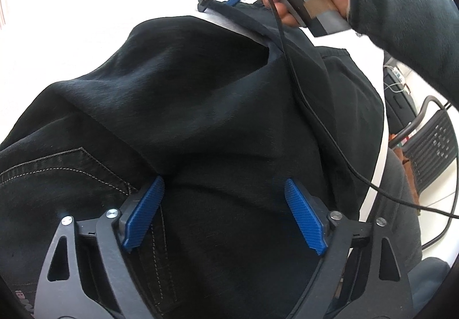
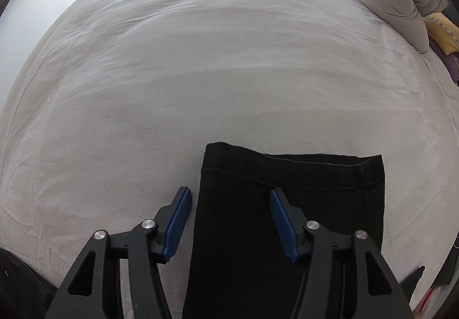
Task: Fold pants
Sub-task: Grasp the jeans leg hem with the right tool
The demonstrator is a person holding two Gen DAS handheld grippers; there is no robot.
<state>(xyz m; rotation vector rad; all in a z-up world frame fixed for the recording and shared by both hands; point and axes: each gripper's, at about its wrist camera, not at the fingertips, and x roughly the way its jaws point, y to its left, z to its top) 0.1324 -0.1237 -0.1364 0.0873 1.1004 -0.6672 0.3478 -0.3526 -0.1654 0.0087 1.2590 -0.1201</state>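
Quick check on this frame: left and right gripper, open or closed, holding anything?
Left gripper: jaws open over the black pants, holding nothing.
Right gripper: jaws open, straddling the pant leg edge, not clamped.

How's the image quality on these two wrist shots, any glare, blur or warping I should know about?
Left wrist view: the bed behind the black pants is blown out to near white, and the dark fabric shows little detail. Right wrist view: even, soft light, sheet wrinkles readable; fisheye bulges the bed into a dome. Both have dark corner vignetting.
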